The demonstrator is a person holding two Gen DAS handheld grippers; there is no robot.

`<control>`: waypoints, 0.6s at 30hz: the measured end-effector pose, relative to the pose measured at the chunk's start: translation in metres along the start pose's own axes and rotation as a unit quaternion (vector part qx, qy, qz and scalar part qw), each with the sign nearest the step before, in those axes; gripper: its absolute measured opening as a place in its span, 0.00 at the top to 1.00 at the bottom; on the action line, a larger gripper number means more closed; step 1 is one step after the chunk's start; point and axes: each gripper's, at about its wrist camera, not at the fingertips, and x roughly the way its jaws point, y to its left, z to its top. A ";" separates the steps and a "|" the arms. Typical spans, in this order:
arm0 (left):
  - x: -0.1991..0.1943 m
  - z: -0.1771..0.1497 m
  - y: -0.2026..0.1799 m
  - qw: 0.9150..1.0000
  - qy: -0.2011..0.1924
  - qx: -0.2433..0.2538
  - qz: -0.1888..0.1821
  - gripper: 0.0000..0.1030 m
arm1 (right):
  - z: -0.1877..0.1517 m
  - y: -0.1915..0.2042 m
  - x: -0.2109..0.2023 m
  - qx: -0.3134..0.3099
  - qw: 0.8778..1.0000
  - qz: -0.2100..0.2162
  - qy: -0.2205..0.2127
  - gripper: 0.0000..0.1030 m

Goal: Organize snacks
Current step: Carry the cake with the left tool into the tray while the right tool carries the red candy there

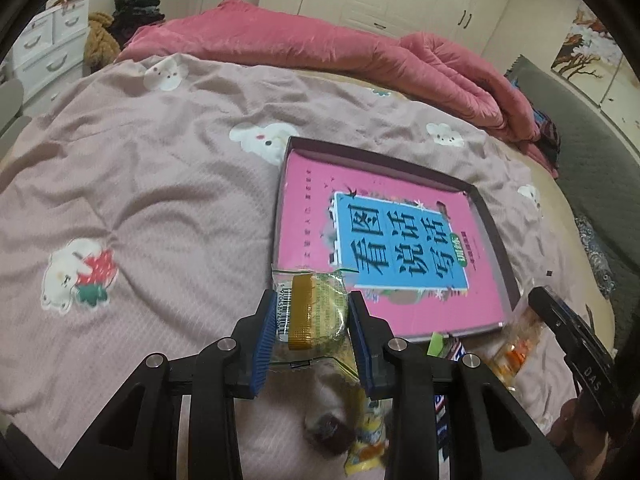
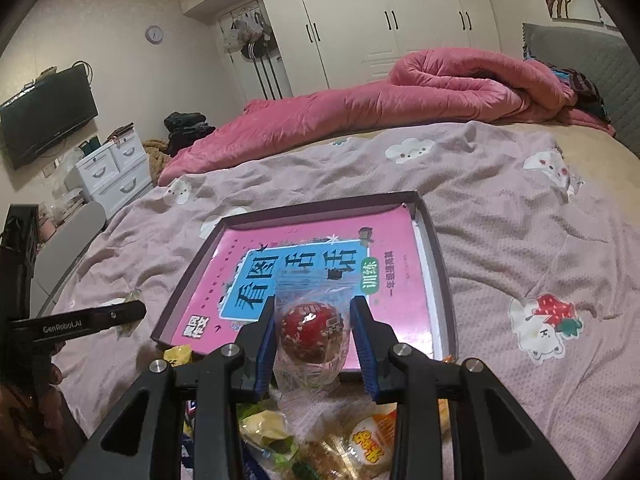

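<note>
- Left gripper (image 1: 312,320), lower centre of the left wrist view: jaws narrowed and pinching a green-and-gold wrapped snack (image 1: 316,312) by its sides, holding it just off the near left corner of the shallow box (image 1: 496,240).
- Right gripper (image 2: 314,328), lower centre of the right wrist view: jaws nearly closed and clamping a red round sweet in a clear wrapper (image 2: 310,330), hanging over the box's near edge.
- Remaining snacks (image 2: 352,444) lying heaped on the bed below both grippers, at the bottom of the frames.
- Box already carrying a pink book (image 1: 360,232) flat across almost its whole floor.
- Risking a slip: clear, crinkly film giving the pads little to bite on, so either packet possibly sliding out during the carry.
- Risking a roll: a round sweet dropped on the slick book cover likely wandering to the rim.
- Risking a tilt: box sitting on a soft, wrinkled bedsheet (image 1: 140,184), so a push on the rim possibly tipping it.
- Risking a clash: both grippers working close together at the same near edge.
- Bedroom all around: pink quilt (image 2: 400,96) bunched along the upper middle, white wardrobe (image 2: 380,12) behind, television (image 2: 44,116) at the left.
</note>
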 end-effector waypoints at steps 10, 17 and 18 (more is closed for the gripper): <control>0.025 0.010 -0.015 1.000 0.005 0.011 0.004 0.65 | 0.009 -0.015 0.020 0.016 1.000 -0.023 0.006 0.65; 0.044 0.012 -0.020 1.000 0.020 0.016 0.004 0.65 | 0.009 -0.022 0.036 0.015 0.998 -0.054 0.018 0.65; 0.046 0.012 -0.020 1.000 0.021 0.018 0.003 0.65 | 0.009 -0.022 0.038 0.012 0.998 -0.060 0.020 0.65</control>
